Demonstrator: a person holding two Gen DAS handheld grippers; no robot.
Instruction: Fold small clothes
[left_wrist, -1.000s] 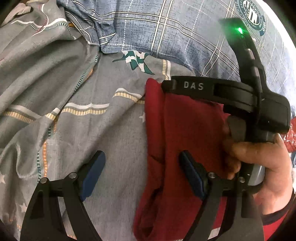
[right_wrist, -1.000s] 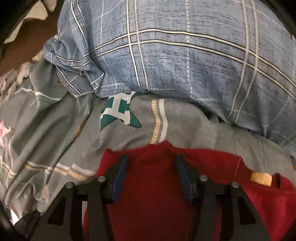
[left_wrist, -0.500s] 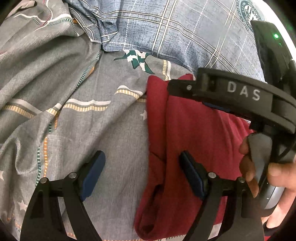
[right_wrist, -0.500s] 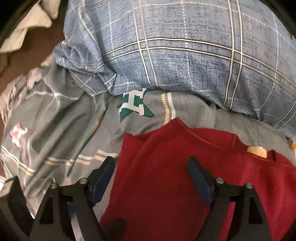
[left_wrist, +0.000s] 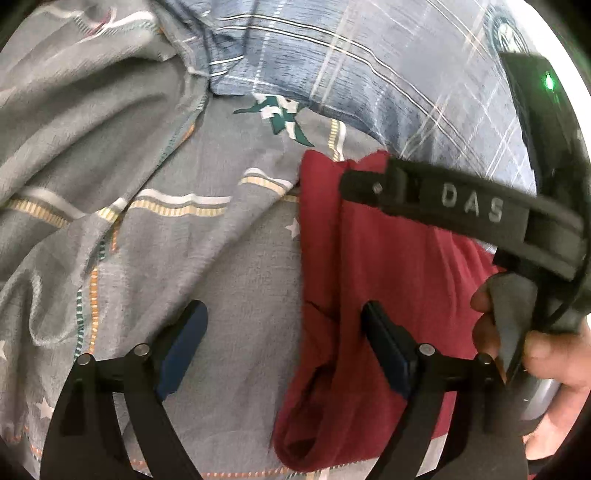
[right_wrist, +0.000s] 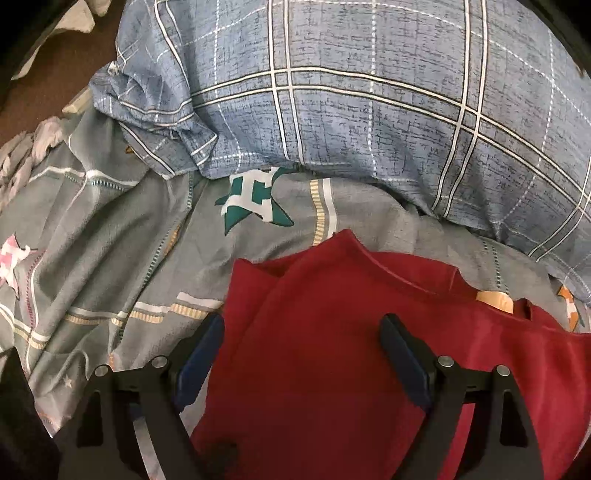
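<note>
Grey patterned bedsheet (right_wrist: 110, 258) left and near; blue plaid pillow (right_wrist: 369, 110) far. Red garment (right_wrist: 332, 350) lying folded on sheet, under both grippers. Left gripper (left_wrist: 284, 339) jaws opening, nothing clamped. Right gripper (right_wrist: 303, 347) jaws opening, above garment, nothing clamped.

The garment (right_wrist: 332, 350) lies flat on the bedsheet (right_wrist: 110, 258), on the right and near part of the scene. The pillow (right_wrist: 369, 110) lies on the same sheet at the far side, behind the garment and not touching it. The left gripper (left_wrist: 284, 343) is above the left edge of the garment, one finger over the bare sheet and one over the garment, and the right gripper (right_wrist: 303, 354) is above the garment, to the right of the left one.
</note>
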